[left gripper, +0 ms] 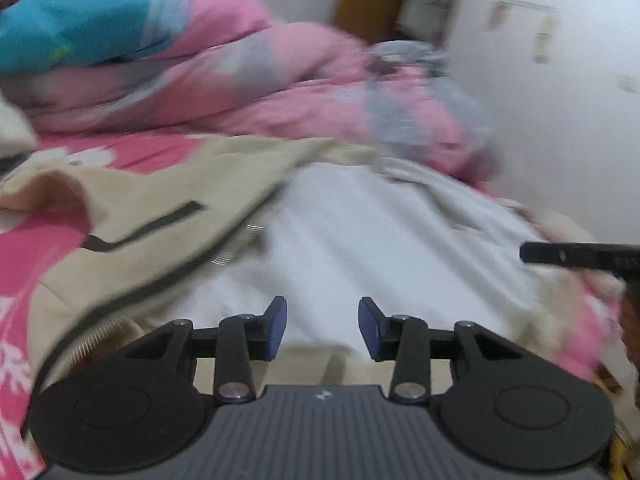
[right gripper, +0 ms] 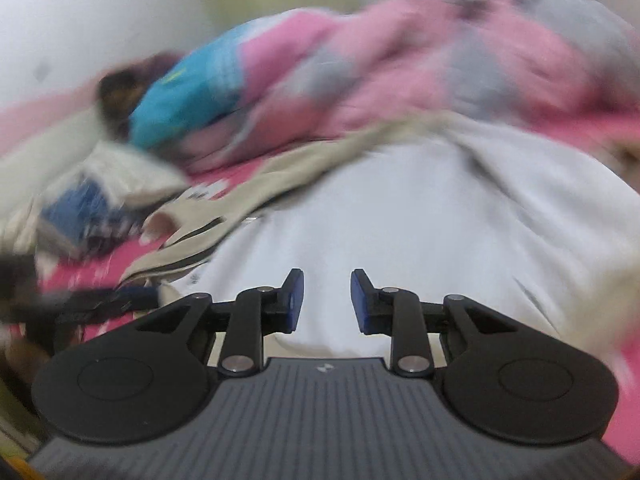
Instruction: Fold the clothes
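On the bed's pink floral sheet (left gripper: 44, 248), a beige zip-up jacket (left gripper: 132, 208) lies open with its pale grey-white lining (left gripper: 360, 240) facing up, spread broad and fairly flat. That layout fits a garment laid out for folding, though a spread jacket suits either a piece being arranged or one between folds; the pictures do not settle which. The left gripper (left gripper: 322, 326) hangs just above the lining's near edge, jaws apart and holding nothing. The right gripper (right gripper: 327, 300) hovers over the same pale cloth, its jaws likewise parted and empty. Both point along the jacket, probably so each can take a side. A heaped pink and grey quilt (left gripper: 280, 80) with a turquoise patch (left gripper: 80, 24) sits behind, clear of the work. Part of the right tool shows as a black bar (left gripper: 580, 256) at the edge of the left view. Both views are blurred; no readable writing shows, only a small pale emblem (left gripper: 321, 395) on each gripper body.
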The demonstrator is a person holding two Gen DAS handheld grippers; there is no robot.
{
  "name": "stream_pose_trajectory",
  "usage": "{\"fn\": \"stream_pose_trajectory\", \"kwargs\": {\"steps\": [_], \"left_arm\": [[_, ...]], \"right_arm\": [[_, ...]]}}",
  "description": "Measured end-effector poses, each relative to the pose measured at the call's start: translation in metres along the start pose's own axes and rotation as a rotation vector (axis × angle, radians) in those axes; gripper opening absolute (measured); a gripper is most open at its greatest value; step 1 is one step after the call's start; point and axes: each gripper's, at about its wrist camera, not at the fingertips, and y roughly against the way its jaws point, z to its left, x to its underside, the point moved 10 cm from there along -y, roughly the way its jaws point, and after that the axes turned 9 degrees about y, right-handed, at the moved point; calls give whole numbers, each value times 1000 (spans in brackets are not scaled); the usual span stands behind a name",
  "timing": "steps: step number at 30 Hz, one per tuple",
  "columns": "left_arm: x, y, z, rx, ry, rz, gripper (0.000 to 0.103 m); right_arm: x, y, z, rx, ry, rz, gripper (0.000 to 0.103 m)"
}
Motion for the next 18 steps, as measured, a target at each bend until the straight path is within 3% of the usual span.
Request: {"fn": "stream_pose_trajectory", "kwargs": {"steps": [5, 9, 12, 13, 15, 18], "left_arm": [[-22, -62, 52, -120, 191, 42, 38], [-30, -82, 77, -142, 297, 8, 34], [-38, -85, 93, -176, 347, -45, 31], [-40, -85, 98, -187, 364, -63, 22], [-45, -86, 109, -210, 397, -99, 15], [-52, -88, 125, -245, 444, -154, 12]], "right_arm": [[-23, -128, 54, -127, 260, 110, 23], [-12, -191, 56, -123, 362, 194, 22], [7, -200, 28, -66, 422, 227, 20], [8, -193, 12, -37, 398, 231, 20], [10, -177, -22, 37, 352, 249, 20], [16, -151, -77, 181, 299, 295, 21]]}}
